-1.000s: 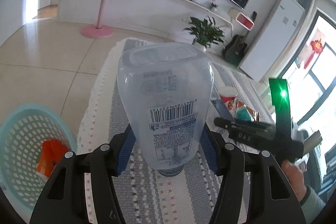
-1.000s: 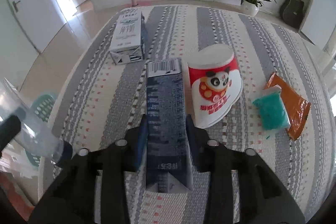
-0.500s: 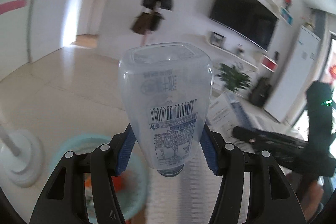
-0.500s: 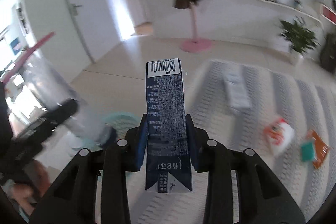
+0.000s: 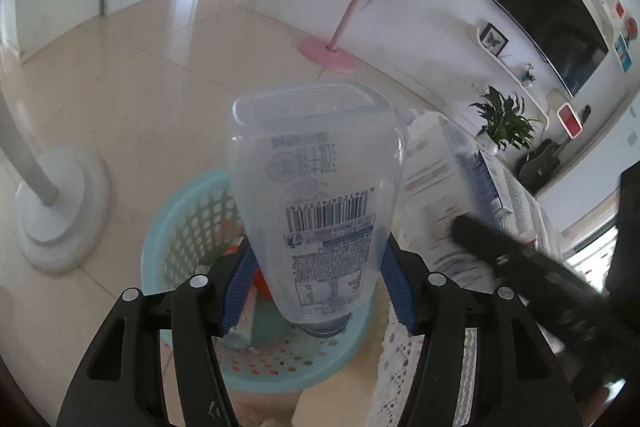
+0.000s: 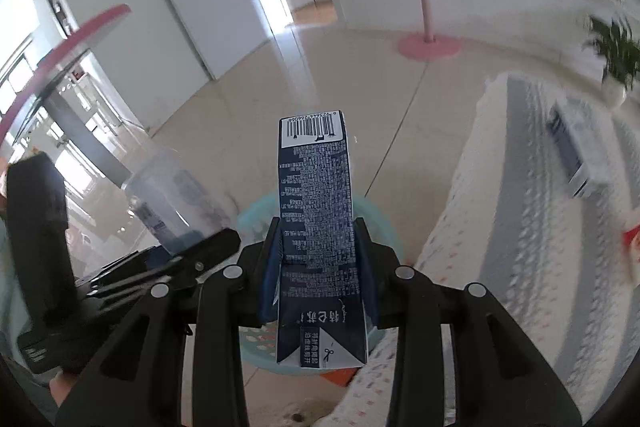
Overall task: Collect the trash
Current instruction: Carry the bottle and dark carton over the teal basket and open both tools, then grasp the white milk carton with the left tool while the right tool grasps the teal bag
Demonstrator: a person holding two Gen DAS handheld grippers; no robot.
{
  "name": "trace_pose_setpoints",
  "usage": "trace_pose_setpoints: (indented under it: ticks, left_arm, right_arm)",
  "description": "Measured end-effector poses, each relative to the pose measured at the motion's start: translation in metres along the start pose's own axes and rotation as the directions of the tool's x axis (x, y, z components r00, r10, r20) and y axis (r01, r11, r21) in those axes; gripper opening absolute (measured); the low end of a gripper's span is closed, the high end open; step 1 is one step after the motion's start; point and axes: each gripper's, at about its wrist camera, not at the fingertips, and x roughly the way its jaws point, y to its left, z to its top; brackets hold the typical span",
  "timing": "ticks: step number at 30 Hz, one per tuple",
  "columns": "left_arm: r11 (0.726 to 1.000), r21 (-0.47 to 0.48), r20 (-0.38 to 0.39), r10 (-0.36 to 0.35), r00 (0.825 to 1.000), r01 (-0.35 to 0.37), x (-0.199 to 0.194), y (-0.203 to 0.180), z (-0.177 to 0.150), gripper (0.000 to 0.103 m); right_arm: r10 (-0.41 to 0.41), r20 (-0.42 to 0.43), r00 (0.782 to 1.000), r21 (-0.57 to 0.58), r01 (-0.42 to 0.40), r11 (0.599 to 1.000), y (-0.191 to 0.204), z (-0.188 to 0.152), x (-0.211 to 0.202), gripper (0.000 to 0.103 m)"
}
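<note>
Left wrist view: your left gripper (image 5: pixel 318 283) clamps its blue fingers (image 5: pixel 240 283) half-spread on the clear plastic bottle (image 5: pixel 316 195), above the turquoise lattice basket (image 5: pixel 188 219).

Right wrist view: your right gripper (image 6: pixel 320 267) fingers (image 6: pixel 272 267) pinch the dark-blue carton (image 6: pixel 316 211) narrowly, basket (image 6: pixel 256 215) just beyond.

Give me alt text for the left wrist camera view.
The left gripper holds a clear plastic bottle upside down above a turquoise basket on the tiled floor. The right gripper carries a carton alongside.
</note>
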Motion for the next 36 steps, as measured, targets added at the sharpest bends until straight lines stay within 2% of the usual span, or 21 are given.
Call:
trace_pose_setpoints:
  ticks: [2,4,8,10,16,19,24,29,31,34,36]
  left_arm:
    - [1.0,-0.011,0.016,0.0,1.0,0.0,-0.003,0.002,0.003,0.065]
    - [1.0,-0.008,0.036,-0.006,0.999,0.006,-0.008,0.001,0.005,0.066]
    - [1.0,0.017,0.057,0.005,0.998,-0.006,-0.011,-0.009,0.007,0.066]
    - [1.0,0.02,0.061,-0.013,0.998,0.012,-0.011,-0.013,0.007,0.066]
    - [0.994,0.071,0.106,-0.088,0.99,0.081,-0.016,-0.045,0.004,0.065]
    - [0.987,0.118,0.132,-0.121,0.984,0.106,-0.017,-0.073,-0.001,0.065]
    - [0.973,0.196,0.157,-0.154,0.976,0.122,-0.01,-0.119,-0.01,0.065]
    - [0.957,0.242,0.155,-0.204,0.967,0.163,0.004,-0.16,-0.022,0.066]
    - [0.947,0.26,0.135,-0.227,0.965,0.186,0.013,-0.179,-0.027,0.066]
    - [0.938,0.226,0.055,-0.281,0.958,0.262,0.032,-0.202,-0.025,0.067]
    - [0.929,0.241,0.04,-0.3,0.953,0.283,0.043,-0.227,-0.019,0.074]
  right_arm:
    - [0.021,-0.034,0.999,0.037,-0.019,0.999,-0.005,-0.002,0.013,0.035]
    - [0.035,-0.047,0.998,0.069,-0.032,0.997,-0.01,-0.004,0.019,0.04]
    - [0.028,-0.05,0.998,0.086,-0.023,0.996,-0.021,-0.008,0.02,0.041]
    - [0.027,-0.044,0.999,0.093,-0.023,0.995,-0.028,-0.01,0.015,0.041]
    - [-0.001,0.008,1.0,0.092,0.001,0.996,-0.045,-0.014,-0.024,0.041]
    - [-0.044,0.069,0.997,0.076,0.038,0.996,-0.057,-0.013,-0.056,0.041]
    - [-0.13,0.177,0.976,0.087,0.116,0.989,-0.097,-0.008,-0.115,0.041]
    - [-0.197,0.215,0.957,0.147,0.168,0.975,-0.151,-0.009,-0.152,0.042]
    - [-0.232,0.218,0.948,0.177,0.196,0.965,-0.178,-0.013,-0.164,0.042]
    - [-0.273,0.212,0.938,0.192,0.234,0.953,-0.21,-0.024,-0.176,0.044]
    - [-0.333,0.214,0.918,0.173,0.3,0.938,-0.233,-0.031,-0.184,0.05]
